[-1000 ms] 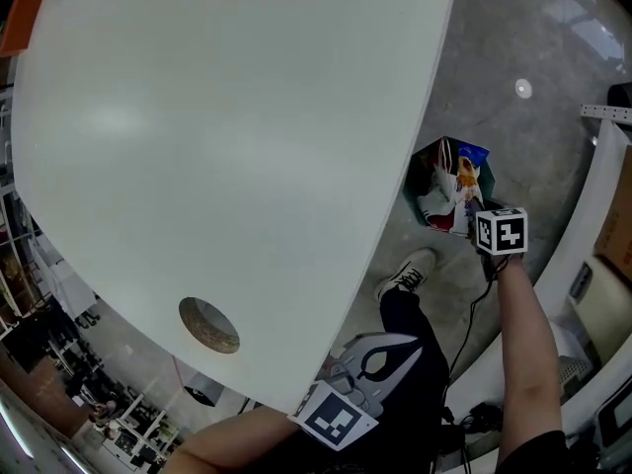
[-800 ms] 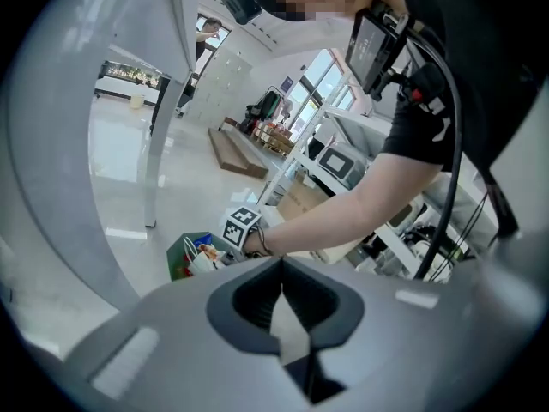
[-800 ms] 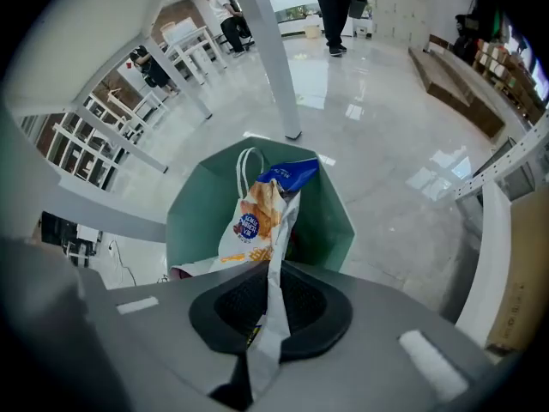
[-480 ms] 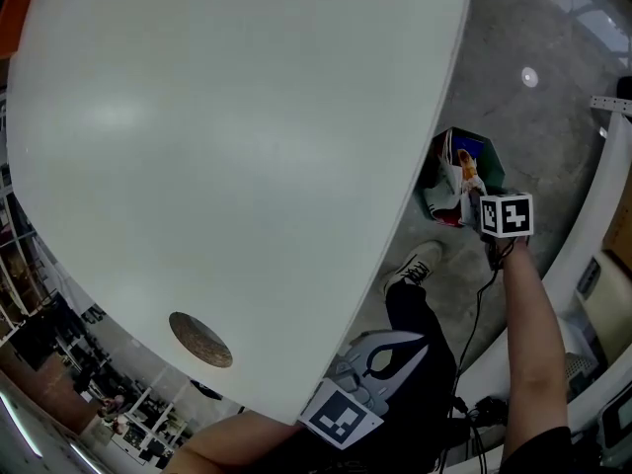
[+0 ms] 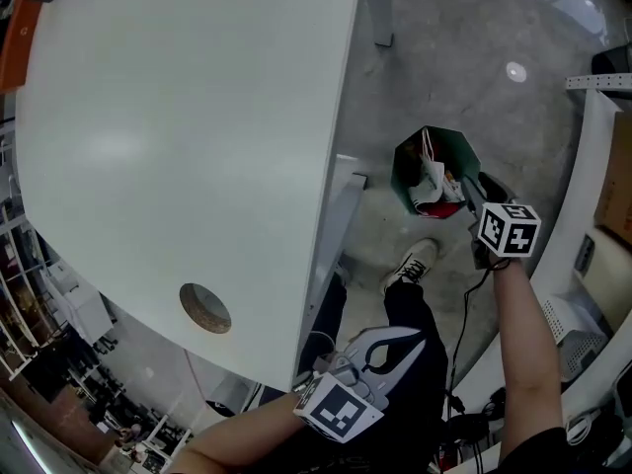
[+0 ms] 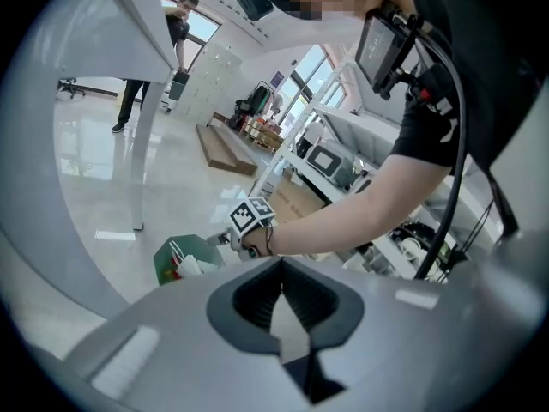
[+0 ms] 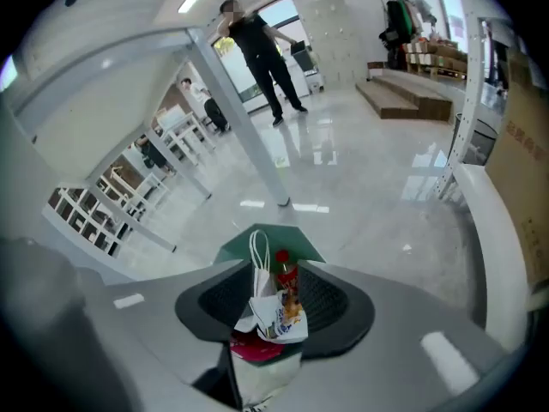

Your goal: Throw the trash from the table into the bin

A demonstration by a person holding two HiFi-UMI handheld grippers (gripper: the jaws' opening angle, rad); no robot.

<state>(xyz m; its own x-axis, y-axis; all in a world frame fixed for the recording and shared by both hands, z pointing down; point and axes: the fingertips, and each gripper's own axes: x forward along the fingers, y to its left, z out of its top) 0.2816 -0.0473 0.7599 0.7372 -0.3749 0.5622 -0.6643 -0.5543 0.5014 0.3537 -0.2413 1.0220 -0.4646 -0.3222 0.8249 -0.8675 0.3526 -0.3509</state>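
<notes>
A green bin [image 5: 405, 158] stands on the floor to the right of the white table [image 5: 178, 117]. In it lie a white paper bag [image 5: 435, 178], a red bottle [image 7: 286, 272] and a printed snack packet [image 7: 290, 316]. My right gripper [image 5: 472, 197] hangs just above the bin's near rim, pointing down into it. Its jaws are opening and nothing is between them; through the gap of the right gripper [image 7: 274, 320] I see the bin [image 7: 257, 240] and its trash. My left gripper [image 5: 385, 349] is low beside my leg, shut and empty. From the left gripper [image 6: 281, 312], the bin [image 6: 167, 260] shows far off.
The table has a round brown-rimmed hole [image 5: 205, 308] near its front edge and a grey leg [image 5: 378, 8] at the back. My shoe [image 5: 411, 265] is next to the bin. White shelving [image 5: 583, 196] and a cardboard box [image 5: 617, 181] line the right. People [image 7: 257, 50] stand far off.
The right gripper has lifted a little off the bin and its jaws have spread apart. The head view has swung, so the bin now sits higher in the picture. The left gripper stayed put.
</notes>
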